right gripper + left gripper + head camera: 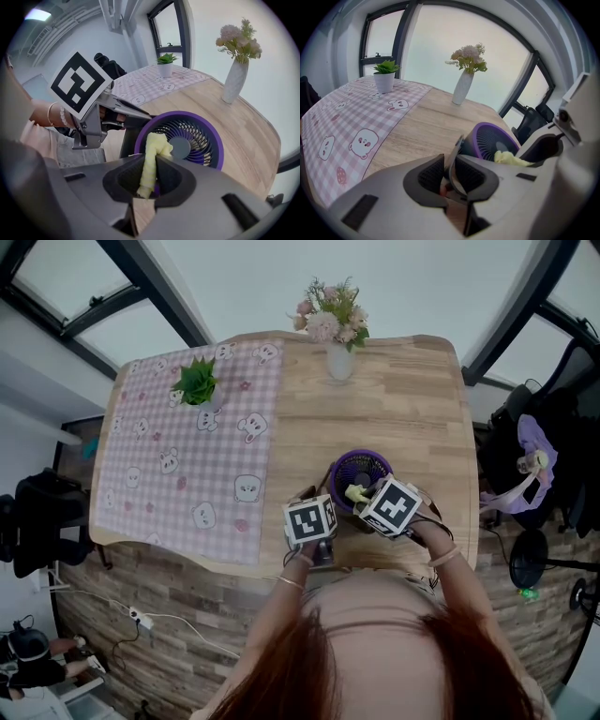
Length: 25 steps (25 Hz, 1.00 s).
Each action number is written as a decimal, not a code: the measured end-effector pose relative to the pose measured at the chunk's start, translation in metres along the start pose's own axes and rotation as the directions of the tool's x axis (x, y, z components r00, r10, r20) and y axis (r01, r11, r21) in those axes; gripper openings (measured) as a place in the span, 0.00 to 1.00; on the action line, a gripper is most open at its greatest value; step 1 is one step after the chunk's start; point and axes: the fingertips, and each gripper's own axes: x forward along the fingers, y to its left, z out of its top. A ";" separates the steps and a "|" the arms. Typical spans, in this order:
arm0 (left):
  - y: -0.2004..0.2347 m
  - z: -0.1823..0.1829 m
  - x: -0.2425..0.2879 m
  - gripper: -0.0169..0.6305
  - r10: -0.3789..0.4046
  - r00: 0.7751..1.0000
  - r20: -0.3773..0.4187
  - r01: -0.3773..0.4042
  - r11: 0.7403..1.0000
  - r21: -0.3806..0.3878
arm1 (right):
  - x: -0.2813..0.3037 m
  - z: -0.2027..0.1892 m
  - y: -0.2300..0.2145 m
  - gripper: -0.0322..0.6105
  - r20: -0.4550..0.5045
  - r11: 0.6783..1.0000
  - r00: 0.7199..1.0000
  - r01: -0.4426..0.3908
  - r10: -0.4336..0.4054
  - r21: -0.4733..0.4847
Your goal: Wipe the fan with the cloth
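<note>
Fan (197,136), purple, grilled, tight between left fingers (429,176); yellow cloth (151,159) tight between right fingers (174,177).

Wooden table (412,418), pink checked tablecloth (178,465) (bunny print), potted plant (197,382), flower vase (338,360), purple fan (348,465)

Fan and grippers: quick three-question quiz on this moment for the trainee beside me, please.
1. True or false: the right gripper is shut on the yellow cloth.
2. The fan has a rim that is: A green, B purple, C white.
3. Which stands on the checked tablecloth: the potted plant or the flower vase?
Key: 1 true; 2 B; 3 potted plant.
</note>
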 end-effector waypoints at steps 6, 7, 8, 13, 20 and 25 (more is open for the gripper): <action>-0.001 -0.002 -0.003 0.13 0.002 1.000 0.002 -0.002 1.000 -0.003 | 0.003 0.007 0.002 0.14 0.005 1.000 1.000 -0.015 0.015 0.005; -0.001 -0.002 -0.003 0.13 0.001 1.000 0.001 -0.001 1.000 -0.003 | 0.003 0.008 0.002 0.14 0.005 1.000 1.000 -0.017 0.017 0.005; -0.001 -0.002 -0.003 0.13 0.001 1.000 -0.001 -0.001 1.000 -0.003 | 0.004 0.009 0.002 0.14 0.004 1.000 1.000 -0.019 0.019 0.004; -0.001 -0.002 -0.001 0.13 0.005 1.000 -0.008 -0.005 1.000 0.004 | 0.007 0.013 0.000 0.14 0.011 0.999 0.999 -0.030 0.030 0.013; -0.001 -0.004 -0.002 0.13 0.008 1.000 -0.010 -0.008 1.000 0.004 | 0.009 0.020 0.001 0.14 0.040 0.999 0.999 -0.037 0.035 0.034; -0.001 -0.005 -0.002 0.13 0.003 1.000 -0.018 -0.003 1.000 0.011 | 0.011 0.024 0.000 0.14 0.047 0.999 0.998 -0.034 0.032 0.034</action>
